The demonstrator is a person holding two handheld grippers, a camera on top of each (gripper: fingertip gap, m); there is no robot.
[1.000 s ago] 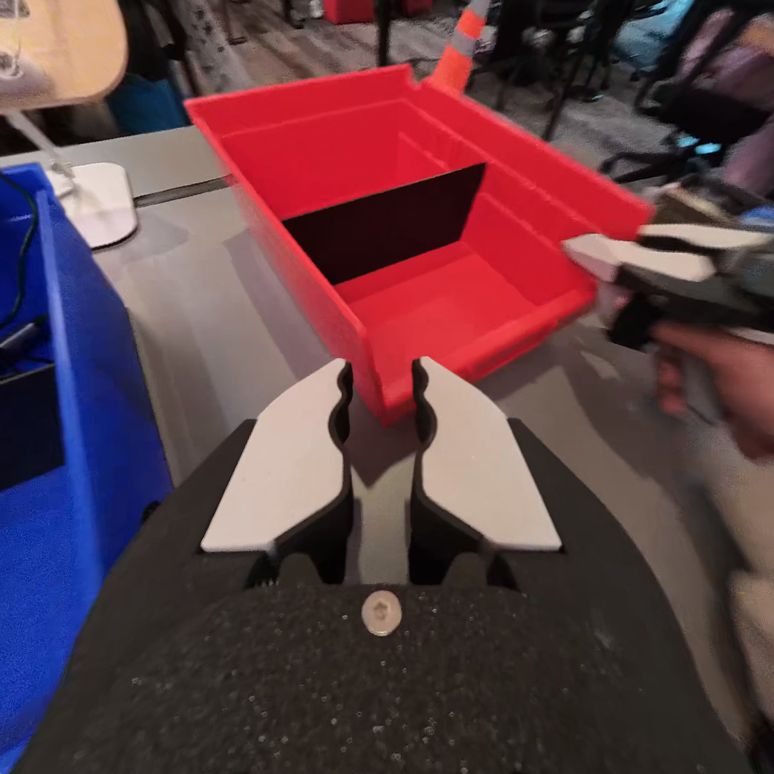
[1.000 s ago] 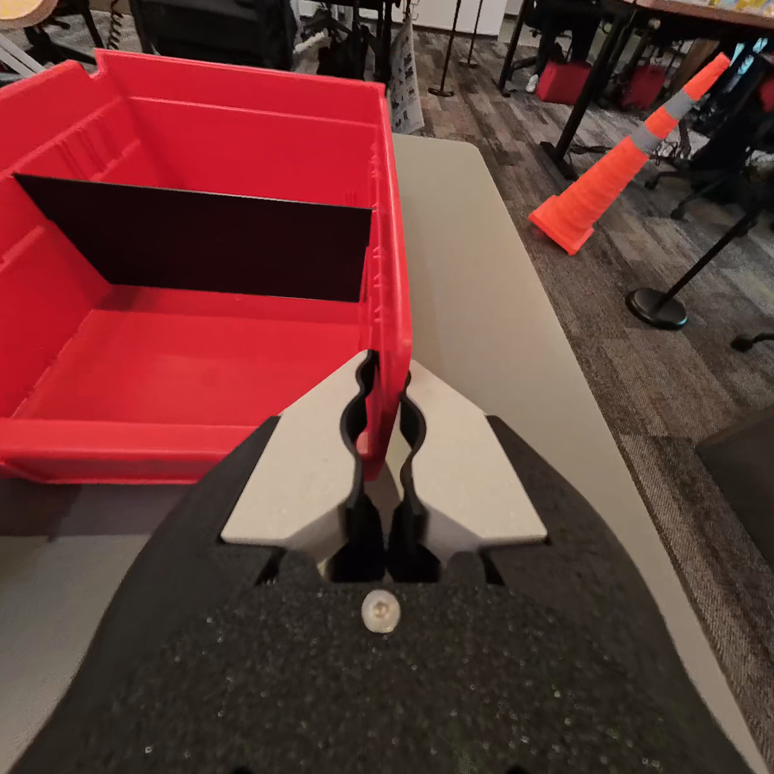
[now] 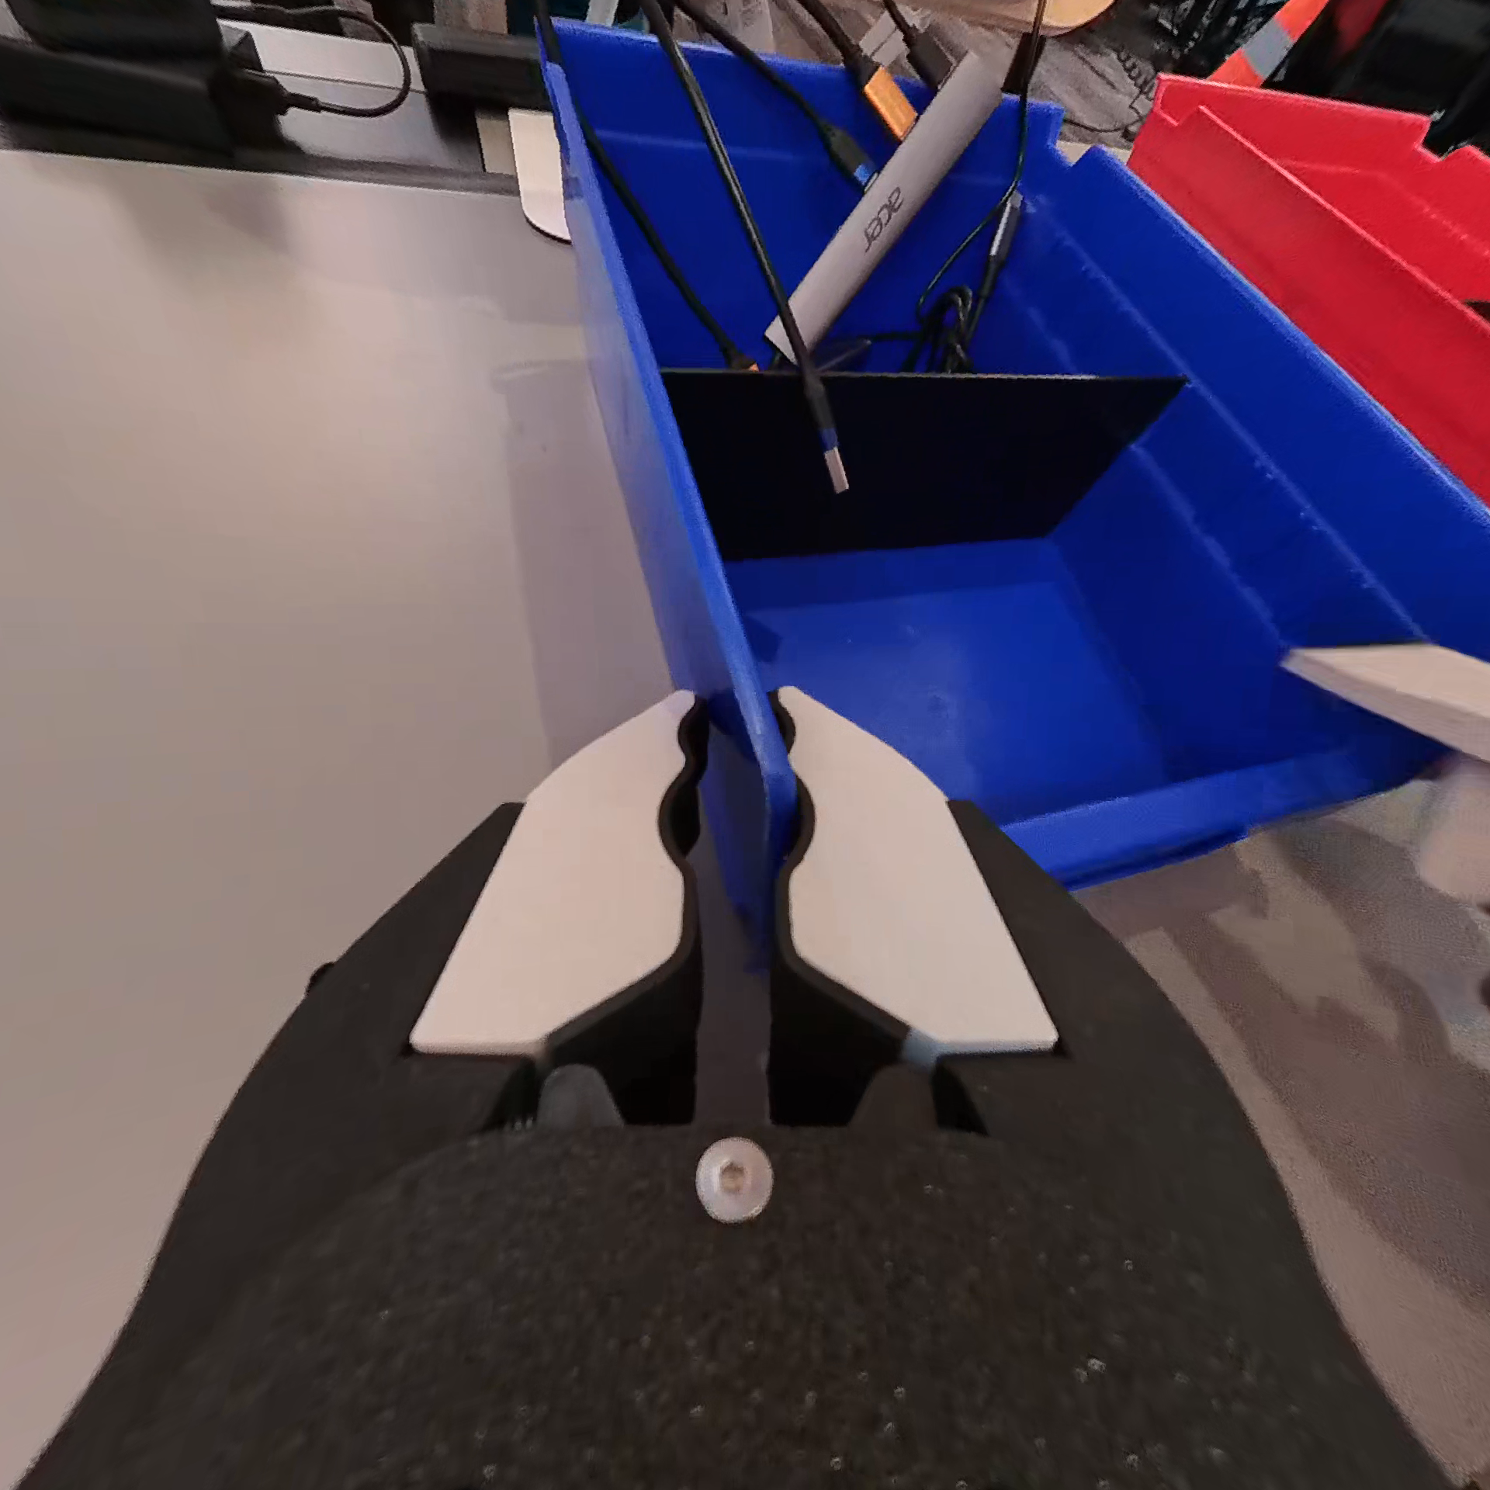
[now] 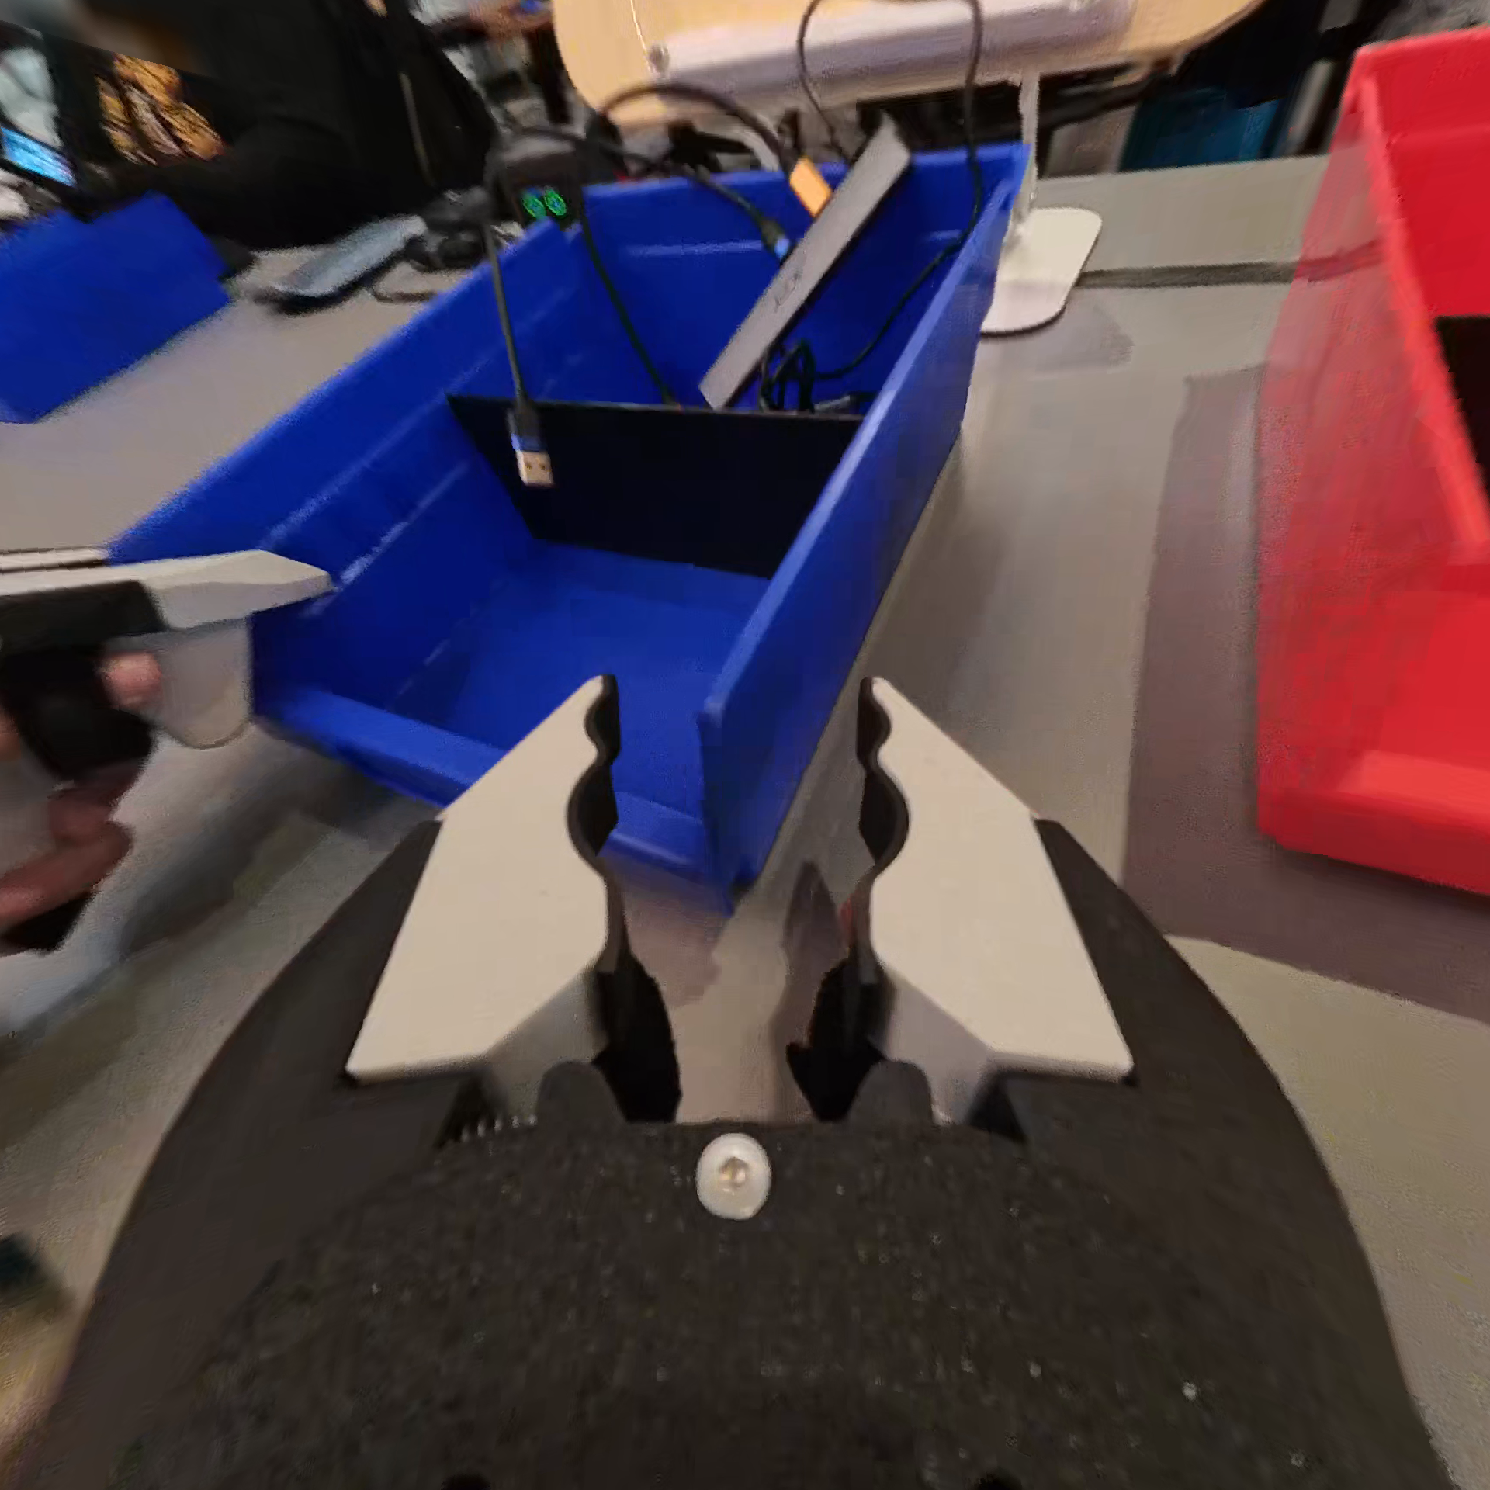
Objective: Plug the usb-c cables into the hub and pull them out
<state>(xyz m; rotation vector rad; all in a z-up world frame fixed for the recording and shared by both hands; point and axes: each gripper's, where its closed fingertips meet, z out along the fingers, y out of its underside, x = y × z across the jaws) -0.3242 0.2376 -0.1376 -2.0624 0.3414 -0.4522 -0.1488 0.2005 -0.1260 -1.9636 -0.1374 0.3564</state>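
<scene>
A: Left gripper (image 3: 742, 730) clamped on the blue bin (image 3: 1242, 516) wall; right gripper (image 4: 734, 717) spread apart, straddling the other wall.
B: Hub (image 3: 879, 218)?
A: Twelve o'clock, back compartment, among cables (image 3: 830, 439). Yank the bin and it could topple.

Soft indoor light, perhaps motion-blurred edges
</scene>
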